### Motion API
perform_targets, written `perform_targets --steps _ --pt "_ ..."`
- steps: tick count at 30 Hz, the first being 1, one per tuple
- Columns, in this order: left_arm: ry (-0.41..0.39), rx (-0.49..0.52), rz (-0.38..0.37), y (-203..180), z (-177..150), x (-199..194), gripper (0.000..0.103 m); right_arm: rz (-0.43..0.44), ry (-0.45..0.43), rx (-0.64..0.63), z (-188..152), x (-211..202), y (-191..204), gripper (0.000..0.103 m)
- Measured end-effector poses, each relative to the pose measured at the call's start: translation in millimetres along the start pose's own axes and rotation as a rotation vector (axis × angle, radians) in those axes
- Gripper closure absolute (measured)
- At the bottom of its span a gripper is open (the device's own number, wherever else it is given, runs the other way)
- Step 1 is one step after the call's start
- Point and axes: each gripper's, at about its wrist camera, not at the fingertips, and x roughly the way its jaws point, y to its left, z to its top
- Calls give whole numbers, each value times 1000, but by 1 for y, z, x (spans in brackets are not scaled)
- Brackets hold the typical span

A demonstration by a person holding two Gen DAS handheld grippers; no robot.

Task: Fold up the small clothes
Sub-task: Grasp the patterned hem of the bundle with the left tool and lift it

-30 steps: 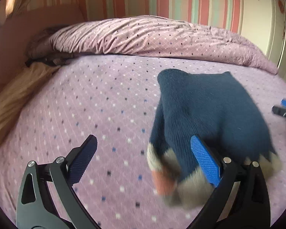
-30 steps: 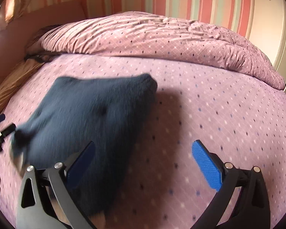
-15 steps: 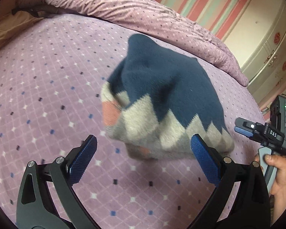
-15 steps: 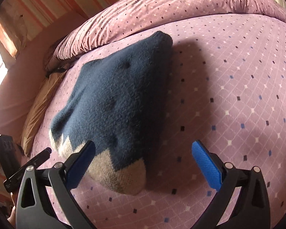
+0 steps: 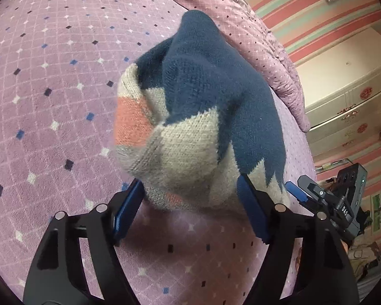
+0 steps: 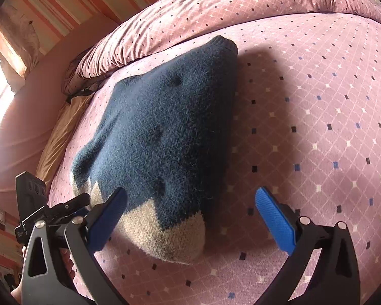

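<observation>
A knitted hat [image 5: 210, 96], navy with a beige and salmon zigzag brim, lies on the pink patterned bedspread [image 5: 50, 101]. My left gripper [image 5: 190, 181] points down at the brim's bunched end; its jaws are closing with the brim between them, and the knit does not look squeezed. In the right wrist view the hat [image 6: 165, 127] stretches away from me. My right gripper [image 6: 190, 193] stands open over the other beige corner, which lies nearer its left finger. Each gripper shows in the other's view: the right gripper [image 5: 299, 193] and the left gripper [image 6: 71, 203].
A bunched duvet [image 6: 241, 7] in the same pink pattern runs along the far side of the bed. A tan pillow [image 6: 61, 132] lies at the left edge. A cream dresser [image 5: 343, 89] stands beyond the bed against a striped wall.
My left gripper has dropped and rolled toward the hat's brim, and its jaws have narrowed around it. My right gripper tilted down to the hat's other corner and stays wide.
</observation>
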Motion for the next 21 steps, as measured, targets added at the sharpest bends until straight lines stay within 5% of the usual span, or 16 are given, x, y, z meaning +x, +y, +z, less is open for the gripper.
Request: perform_targets --steps 8,21 --pt "-4 -23 25 -3 11 10 28 24 33 25 -7 18 0 2" --pt "-37 54 110 -18 14 12 30 211 113 266 11 71 -23 2"
